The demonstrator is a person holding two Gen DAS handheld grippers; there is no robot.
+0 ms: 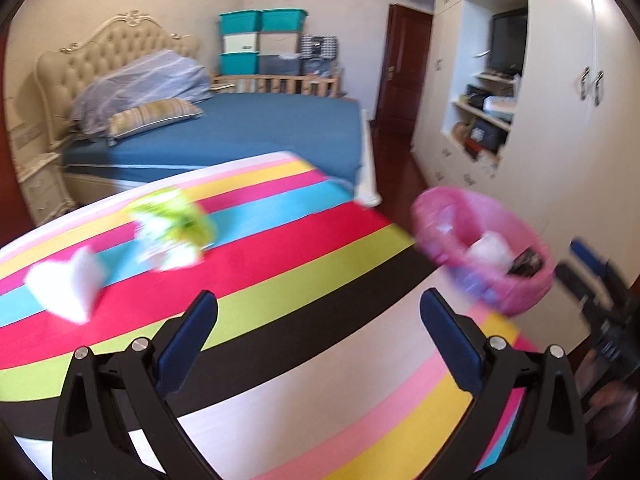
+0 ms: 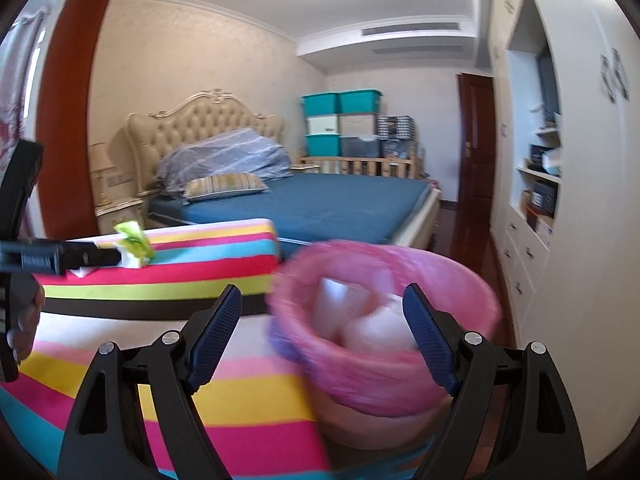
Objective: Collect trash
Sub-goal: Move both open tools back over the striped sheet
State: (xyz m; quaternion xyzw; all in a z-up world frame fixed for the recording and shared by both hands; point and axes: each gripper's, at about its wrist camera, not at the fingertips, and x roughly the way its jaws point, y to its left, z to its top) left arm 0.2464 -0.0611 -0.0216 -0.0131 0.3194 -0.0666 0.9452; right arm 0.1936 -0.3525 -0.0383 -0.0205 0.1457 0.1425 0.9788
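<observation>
Both tongs stand wide apart and hold nothing; my left tongs (image 1: 318, 308) hover over the striped desk (image 1: 280, 280), my right tongs (image 2: 322, 304) just before the pink-lined bin (image 2: 384, 380) at the desk's far right edge; that bin already holds white scraps. On the desk lie a green-and-white wrapper (image 1: 172, 226) and, nearer my left, a white crumpled paper (image 1: 66, 284); both look light, soft and crushable, likely to slide if nudged; I judge it best to pinch each across its raised middle fold.
</observation>
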